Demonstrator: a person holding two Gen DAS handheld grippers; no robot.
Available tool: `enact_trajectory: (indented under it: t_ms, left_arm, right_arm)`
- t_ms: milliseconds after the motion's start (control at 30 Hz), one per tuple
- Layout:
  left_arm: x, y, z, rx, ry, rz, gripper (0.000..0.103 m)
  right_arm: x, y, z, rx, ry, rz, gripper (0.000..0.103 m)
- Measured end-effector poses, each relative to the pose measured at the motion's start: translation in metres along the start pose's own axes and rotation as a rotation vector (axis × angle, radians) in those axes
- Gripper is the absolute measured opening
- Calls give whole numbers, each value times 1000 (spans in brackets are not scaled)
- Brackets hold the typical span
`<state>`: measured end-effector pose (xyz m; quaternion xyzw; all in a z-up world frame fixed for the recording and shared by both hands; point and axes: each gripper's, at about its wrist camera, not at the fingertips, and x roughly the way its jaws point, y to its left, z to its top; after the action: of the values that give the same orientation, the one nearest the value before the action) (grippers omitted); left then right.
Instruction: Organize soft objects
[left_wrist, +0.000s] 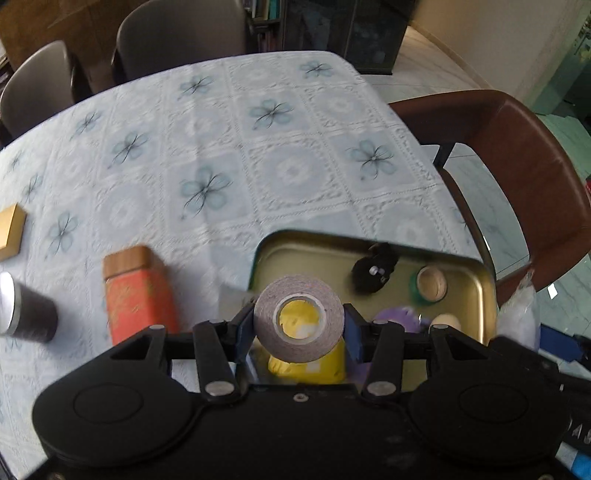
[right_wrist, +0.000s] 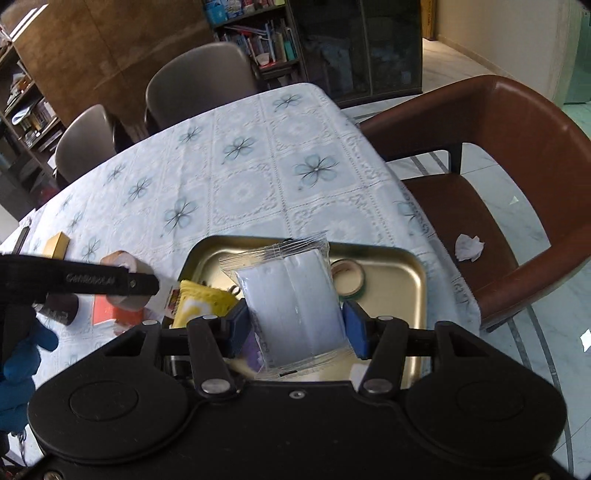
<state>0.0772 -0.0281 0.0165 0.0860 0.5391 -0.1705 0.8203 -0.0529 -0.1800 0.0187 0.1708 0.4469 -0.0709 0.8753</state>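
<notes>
Step in hand: left gripper (left_wrist: 299, 325) clenched on grey tape roll (left_wrist: 298, 320), right gripper (right_wrist: 295, 325) clamping clear-wrapped white tissue pack (right_wrist: 295, 306), both lower centre, above gold metal tray (right_wrist: 406, 291). Next, by my judgement: lower, release.

black tongs (right_wrist: 297, 325), blue pads (right_wrist: 355, 325), silver screws, blue glove (right_wrist: 22, 362).

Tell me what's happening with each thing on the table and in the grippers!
Left hand-held gripper: shut on the grey tape roll.
Grey tape roll: held up above the tin.
Right hand-held gripper: shut on the white packet.
White packet: sealed, held over the tin.
Gold tin: open, things inside.
Orange box: lying down, lid on.
</notes>
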Motion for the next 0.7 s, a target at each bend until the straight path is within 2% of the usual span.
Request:
enact_trajectory:
  t_ms: [67,133,200,367,467,700]
  left_arm:
    - [3,-14,9,21,-9,29,47]
    - [6,-23,15,32,-8,55,52]
    - [9,-29,19,26,-3,69,64]
    - [12,-31,16,22,12,88,73]
    - [15,-29,13,23,24,97,74]
    - [21,-25,5,23,44,121,76]
  right_arm:
    - [3,-4,4,-2,-3,-5,53]
    - [5,-7,5,-11,-2,-9,53]
    - [8,-9,7,-20,4,-6,53]
    - [13,-13,6,-42,19,13,54]
    - [14,-16,5,-43,9,20,58]
    - [18,-22,5,-12,21,36,59]
